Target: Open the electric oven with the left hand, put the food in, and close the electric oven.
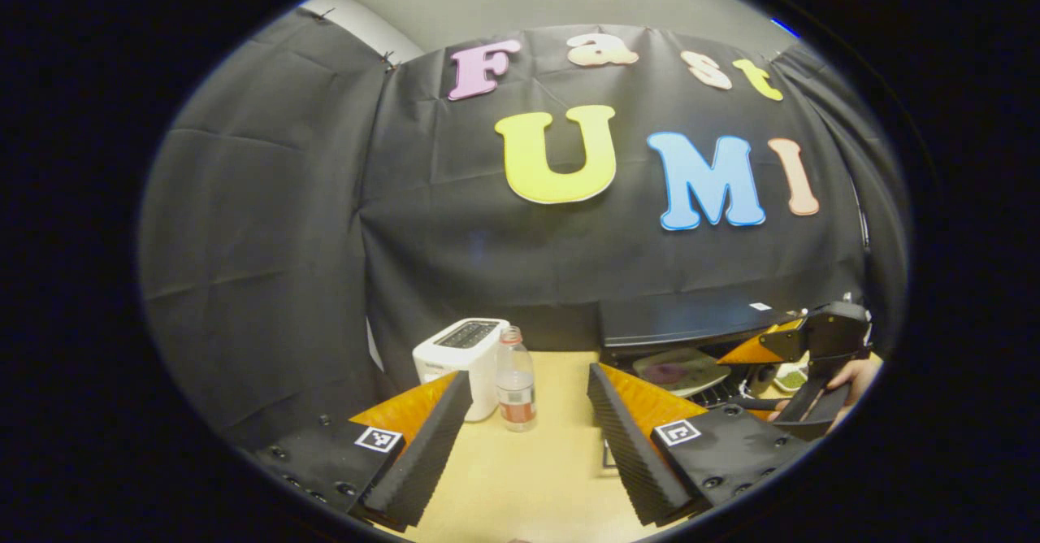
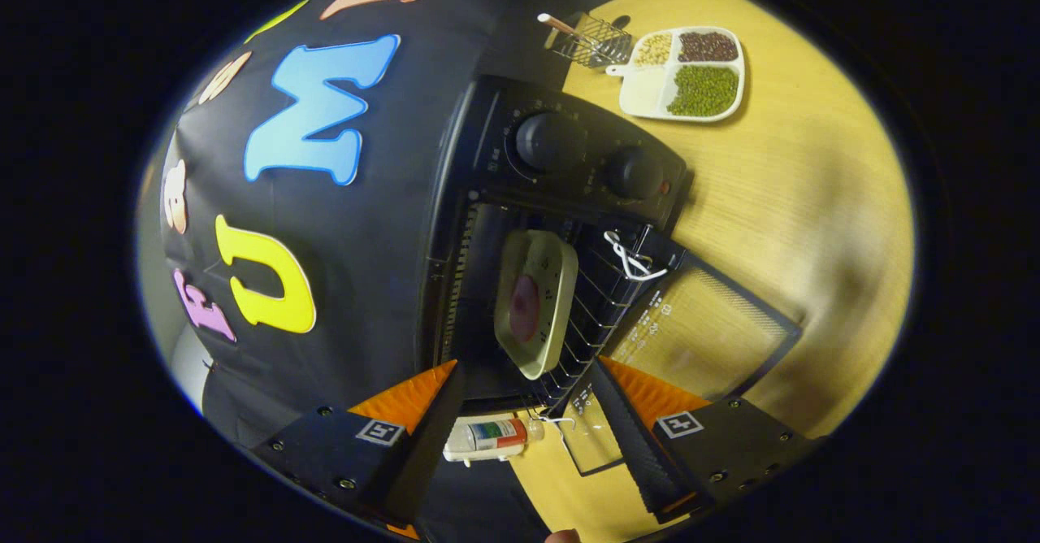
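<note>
L gripper [image 1: 528, 437]: fingers standing wide apart, gripping nothing; hovering over the table [image 1: 536, 478], pointing at the booth wall rather than the oven.
L fingers → outward: bottle [image 1: 515, 380] and white toaster [image 1: 461, 360] sitting just ahead, between and left of the fingers; oven [image 1: 682, 323] lying off to the right of the fingers, w/ the other gripper and a hand [image 1: 853, 380] beside it.
R gripper [image 2: 528, 421]: fingers also spread, clamping nothing; view rolled roughly sideways, fingers aiming into the oven mouth.
Food: plate [image 2: 536, 303] w/ a dark reddish piece on it is sitting on the wire rack [image 2: 601, 307] inside the cavity, just ahead of the R fingers, not touching them.
Door [image 2: 707, 332]: hanging fully open, dropped flat toward the table, lying right of the R fingers in that view; its far edge pointing away from the cavity.
Knobs [image 2: 552, 141]: on the oven's control panel, beyond the cavity.
Bean tray [image 2: 691, 71]: well apart, past the oven on the table.
Step (judgement): food looks placed; closing the door is what's left.
Key relation: R gripper is much nearer the door than L; L would need to swing right to reach the door's free edge and lift it toward the cavity.
Risk: R fingers being in the door's path.
</note>
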Demonstrator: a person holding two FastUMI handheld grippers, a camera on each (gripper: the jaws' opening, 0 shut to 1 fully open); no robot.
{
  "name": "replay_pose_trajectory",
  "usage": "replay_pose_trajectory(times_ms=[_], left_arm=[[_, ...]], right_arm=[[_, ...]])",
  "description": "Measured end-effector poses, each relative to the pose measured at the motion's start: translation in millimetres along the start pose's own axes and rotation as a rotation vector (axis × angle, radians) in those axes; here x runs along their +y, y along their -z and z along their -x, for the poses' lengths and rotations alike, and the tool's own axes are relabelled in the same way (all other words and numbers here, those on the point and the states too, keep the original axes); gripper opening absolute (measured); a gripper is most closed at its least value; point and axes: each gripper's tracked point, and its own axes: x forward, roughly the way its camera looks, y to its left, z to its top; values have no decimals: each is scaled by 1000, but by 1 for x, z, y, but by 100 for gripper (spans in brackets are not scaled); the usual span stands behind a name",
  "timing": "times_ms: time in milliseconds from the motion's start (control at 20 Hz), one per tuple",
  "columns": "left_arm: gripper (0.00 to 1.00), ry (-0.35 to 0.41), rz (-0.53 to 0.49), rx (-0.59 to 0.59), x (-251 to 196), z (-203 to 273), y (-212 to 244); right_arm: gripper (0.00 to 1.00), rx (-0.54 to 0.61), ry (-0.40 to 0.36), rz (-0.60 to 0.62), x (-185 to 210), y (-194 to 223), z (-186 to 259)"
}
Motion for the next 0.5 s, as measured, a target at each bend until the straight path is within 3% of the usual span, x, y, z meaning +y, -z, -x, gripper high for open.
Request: replay_pose_trajectory(times_ms=[250, 400, 500], left_arm=[[100, 95, 5, 64, -46, 10, 32], [97, 151, 26, 116, -78, 18, 55], [100, 181, 30, 152, -98, 23, 74]], right_arm=[[97, 30, -55, 134, 7, -13, 56], [97, -14, -75, 275, 8, -29, 95], [97, -28, -91, 367, 7, -34, 120]])
